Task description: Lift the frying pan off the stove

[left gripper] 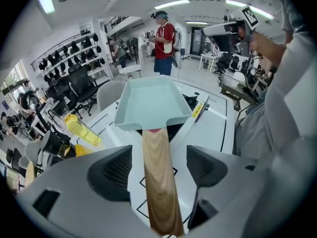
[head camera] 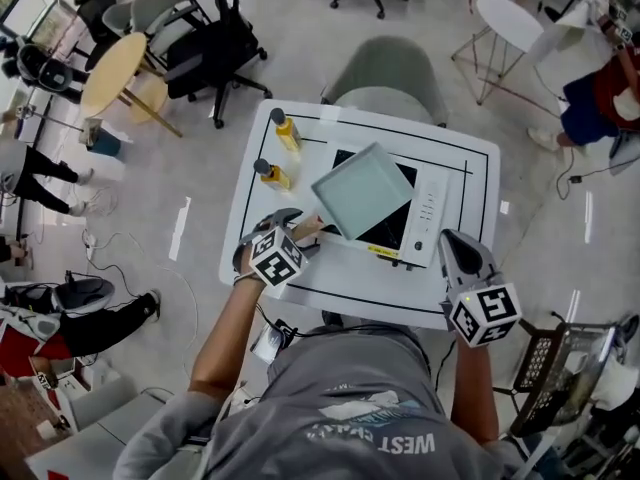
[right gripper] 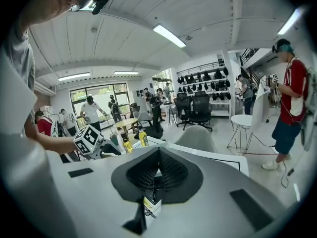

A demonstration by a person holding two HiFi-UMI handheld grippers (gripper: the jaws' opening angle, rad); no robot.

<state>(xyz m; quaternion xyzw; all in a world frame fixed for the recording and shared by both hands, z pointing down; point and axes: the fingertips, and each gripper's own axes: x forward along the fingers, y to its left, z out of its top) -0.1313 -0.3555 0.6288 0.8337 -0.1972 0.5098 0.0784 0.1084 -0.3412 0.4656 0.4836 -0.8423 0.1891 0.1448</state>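
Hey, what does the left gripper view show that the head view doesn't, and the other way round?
Only the left gripper view: the left gripper's jaws standing apart on either side of the pan's wooden handle, neither pad touching it.
Only the head view: that gripper's marker cube and the person's left forearm behind it.
Both: the pale green frying pan sitting on the stove, the yellow bottles and the right gripper.

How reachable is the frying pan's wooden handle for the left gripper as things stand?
Probably yes: the left gripper is open, the wooden handle lies between its jaws with gaps on both sides, and nothing blocks it.
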